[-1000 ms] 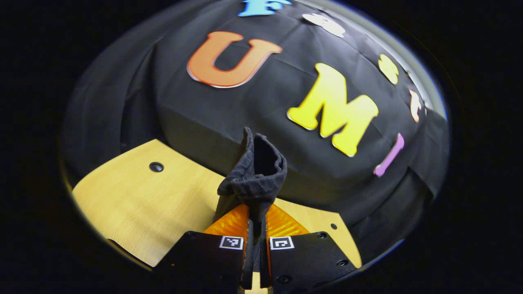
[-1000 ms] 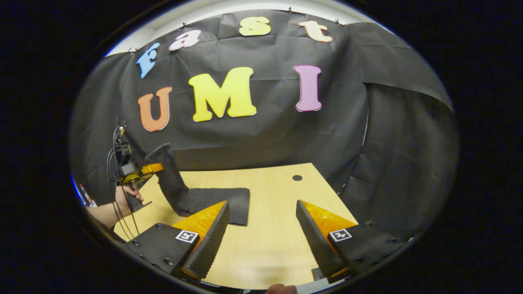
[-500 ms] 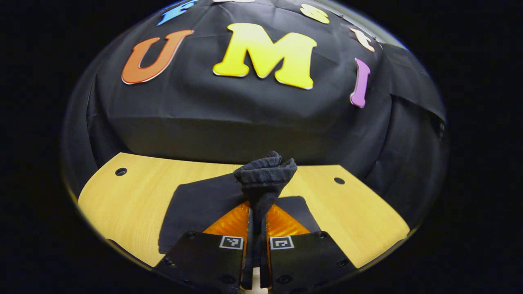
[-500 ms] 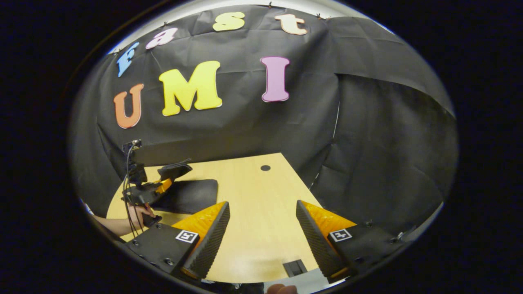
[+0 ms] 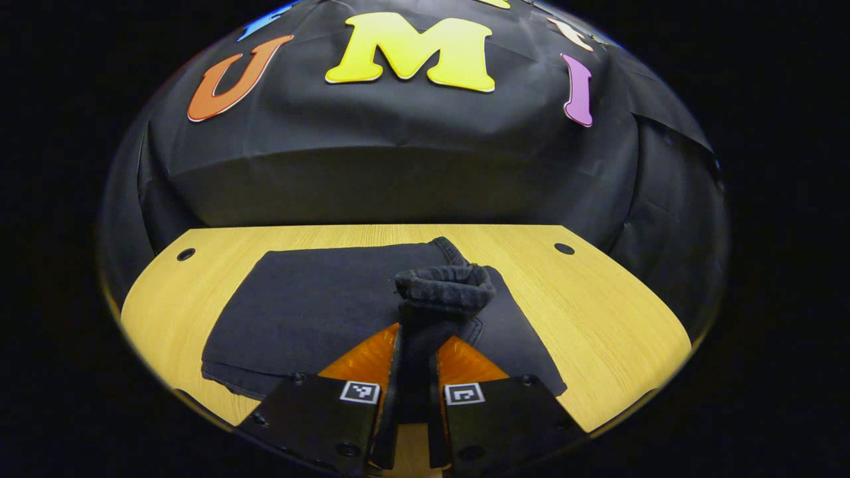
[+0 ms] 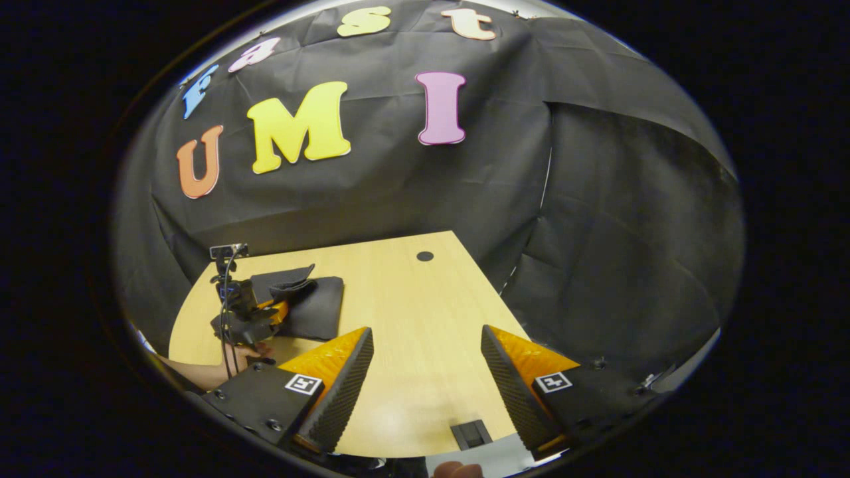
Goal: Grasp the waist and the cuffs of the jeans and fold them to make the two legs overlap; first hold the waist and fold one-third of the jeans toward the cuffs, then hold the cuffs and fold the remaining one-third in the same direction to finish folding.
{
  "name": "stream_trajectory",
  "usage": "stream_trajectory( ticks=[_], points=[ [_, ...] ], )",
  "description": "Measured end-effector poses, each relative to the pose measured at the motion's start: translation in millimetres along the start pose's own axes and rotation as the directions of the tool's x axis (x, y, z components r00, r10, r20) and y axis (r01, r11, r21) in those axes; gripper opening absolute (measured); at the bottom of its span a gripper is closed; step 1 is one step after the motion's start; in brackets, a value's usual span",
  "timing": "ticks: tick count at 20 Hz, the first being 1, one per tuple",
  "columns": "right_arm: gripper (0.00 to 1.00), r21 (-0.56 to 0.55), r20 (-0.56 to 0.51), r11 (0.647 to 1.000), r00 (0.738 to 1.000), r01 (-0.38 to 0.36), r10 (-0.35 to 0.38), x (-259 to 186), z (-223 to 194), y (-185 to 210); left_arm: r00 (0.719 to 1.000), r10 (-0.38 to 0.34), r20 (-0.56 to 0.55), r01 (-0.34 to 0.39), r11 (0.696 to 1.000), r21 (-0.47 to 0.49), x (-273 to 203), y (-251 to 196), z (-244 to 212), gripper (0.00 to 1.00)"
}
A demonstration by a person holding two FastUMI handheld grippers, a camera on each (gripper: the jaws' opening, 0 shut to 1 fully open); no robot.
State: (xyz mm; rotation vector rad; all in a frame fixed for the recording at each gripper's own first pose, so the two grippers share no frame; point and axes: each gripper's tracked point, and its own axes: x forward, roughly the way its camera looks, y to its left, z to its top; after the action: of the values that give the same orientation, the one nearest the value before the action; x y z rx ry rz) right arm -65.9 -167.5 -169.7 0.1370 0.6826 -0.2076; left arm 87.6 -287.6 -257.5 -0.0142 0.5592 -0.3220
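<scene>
Low over folded jeans [image 5: 312,309], left tongs [image 5: 415,338] clamping bunched cuffs [image 5: 443,289].

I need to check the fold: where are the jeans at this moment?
The jeans lie folded on the wooden table, centre-left in the left gripper view; the left hand-held gripper pinches one bunched end just above them.

The left gripper [image 5: 413,345] lowered the cuffs [image 5: 443,289] onto the folded jeans [image 5: 312,312].

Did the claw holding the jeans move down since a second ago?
Yes. In the right gripper view, the left claw gripping the jeans was up against the booth wall before; now it sits low, just above the table.
</scene>
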Motion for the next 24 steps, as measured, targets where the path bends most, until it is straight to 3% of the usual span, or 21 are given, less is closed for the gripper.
stream_trajectory(
  ticks=[2, 4, 5, 6, 7, 10, 15, 16, 21, 24],
  points=[
    [1.0, -0.005, -0.001, 1.0, 1.0, -0.013, 0.013, 5, 0, 3, 1.0, 0.01, -0.003, -0.01, 1.0, 0.03, -3, -4, 0, 0.37],
    [0.96, -0.011, -0.001, 1.0, 1.0, -0.029, 0.029, 9, 3, 8, 1.0, 0.008, -0.006, -0.007, 0.998, 0.064, -5, -11, -2, 0.56],
    [0.96, -0.015, 0.002, 0.999, 0.999, -0.037, 0.037, 11, 4, 11, 1.0, 0.006, -0.002, -0.006, 0.997, 0.073, -6, -14, -1, 0.7],
    [1.0, -0.017, 0.005, 0.999, 0.999, -0.045, 0.045, 13, 5, 13, 1.0, 0.009, 0.005, -0.01, 0.997, 0.078, -9, -15, 2, 0.96],
    [0.96, -0.017, 0.011, 0.998, 0.998, -0.056, 0.056, 14, 7, 17, 1.0, -0.004, 0.007, 0.003, 0.997, 0.071, -13, -18, 5, 0.93],
    [1.0, -0.026, 0.042, 0.996, 0.995, -0.088, 0.089, 15, 16, 32, 0.999, -0.045, 0.021, 0.045, 0.999, 0.018, -37, -25, 23, 0.93],
    [0.96, -0.088, 0.121, 0.979, 0.973, -0.185, 0.195, 19, 43, 86, 0.985, -0.064, 0.162, 0.069, 0.997, -0.026, -103, -18, 99, 0.93],
    [1.0, -0.105, 0.146, 0.972, 0.964, -0.208, 0.222, 17, 53, 102, 0.977, -0.05, 0.206, 0.06, 0.997, -0.042, -122, -11, 122, 0.93],
    [0.96, -0.172, 0.309, 0.951, 0.902, -0.259, 0.301, 12, 117, 174, 0.916, 0.061, 0.396, -0.043, 0.998, -0.055, -204, 50, 224, 0.93],
    [1.0, -0.231, 0.407, 0.942, 0.856, -0.243, 0.32, -2, 147, 205, 0.874, 0.14, 0.465, -0.11, 0.99, -0.092, -256, 85, 261, 0.92]
  ],
)
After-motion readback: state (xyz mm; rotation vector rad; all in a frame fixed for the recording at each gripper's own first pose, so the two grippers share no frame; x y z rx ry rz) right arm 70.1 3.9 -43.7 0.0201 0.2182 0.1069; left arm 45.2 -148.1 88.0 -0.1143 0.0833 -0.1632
